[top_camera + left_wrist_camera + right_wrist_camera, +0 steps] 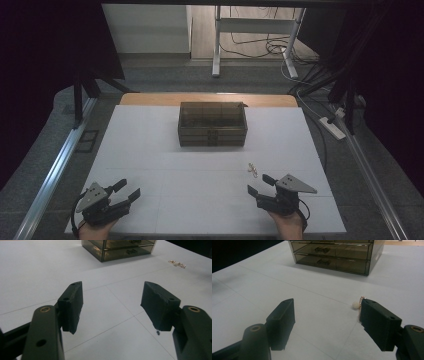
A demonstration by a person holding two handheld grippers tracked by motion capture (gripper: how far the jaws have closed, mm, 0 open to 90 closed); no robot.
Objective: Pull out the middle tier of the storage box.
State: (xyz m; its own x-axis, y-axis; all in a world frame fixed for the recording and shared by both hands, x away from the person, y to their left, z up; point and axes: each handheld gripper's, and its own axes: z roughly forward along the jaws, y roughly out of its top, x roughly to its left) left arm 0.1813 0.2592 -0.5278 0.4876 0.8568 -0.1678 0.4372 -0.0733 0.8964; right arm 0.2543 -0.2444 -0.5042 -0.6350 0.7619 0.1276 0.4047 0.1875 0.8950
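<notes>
A smoky see-through box of drawers (212, 124) stands at the middle back of the white table; its drawers are shut in the right gripper view (332, 255) and it shows at the top of the left gripper view (117, 248). A small gold and pearl trinket (252, 169) lies on the table just ahead of my right gripper (261, 185); it sits partly behind the right jaw (356, 305) and at the far right in the left gripper view (177, 263). My left gripper (126, 190) rests at the near left, open and empty (111, 305). The right gripper (327, 317) is open too.
The white table top (150, 150) has its wooden edge at the back. A metal rail (55, 165) runs along the left side, a power strip (332, 127) and cables lie on the floor at the right, and a desk frame (255, 30) stands beyond.
</notes>
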